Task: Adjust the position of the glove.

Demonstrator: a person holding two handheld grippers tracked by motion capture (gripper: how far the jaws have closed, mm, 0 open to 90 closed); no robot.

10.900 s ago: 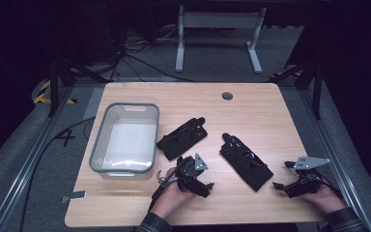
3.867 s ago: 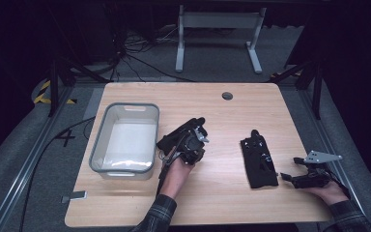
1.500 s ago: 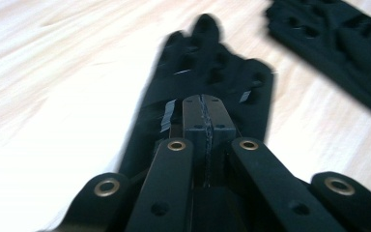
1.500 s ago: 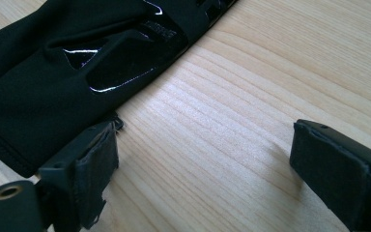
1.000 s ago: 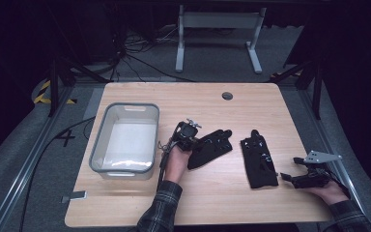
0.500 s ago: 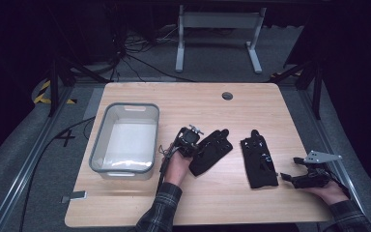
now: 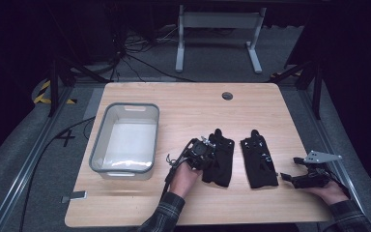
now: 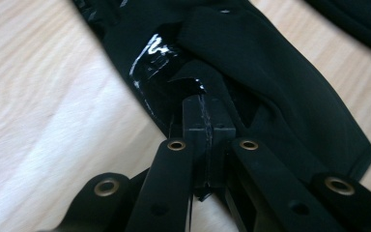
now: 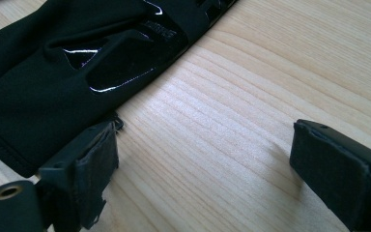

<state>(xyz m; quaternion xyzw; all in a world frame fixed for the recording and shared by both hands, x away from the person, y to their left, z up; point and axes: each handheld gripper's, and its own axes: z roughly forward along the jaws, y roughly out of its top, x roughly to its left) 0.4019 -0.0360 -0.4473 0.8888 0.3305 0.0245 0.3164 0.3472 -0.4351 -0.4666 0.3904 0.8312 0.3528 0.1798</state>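
Your left gripper (image 7: pixel 204 153) pinches the black glove (image 7: pixel 219 158), matte fabric with glossy patches; your right gripper (image 7: pixel 299 178) stands wide.

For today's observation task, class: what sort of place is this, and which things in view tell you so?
Probably a lab or workshop set up for recording, not a home. A bare wooden table stands on grey flooring, loose cables trail behind it, yellow-black hazard tape marks the floor, and a hand-held claw waits near two black gloves.
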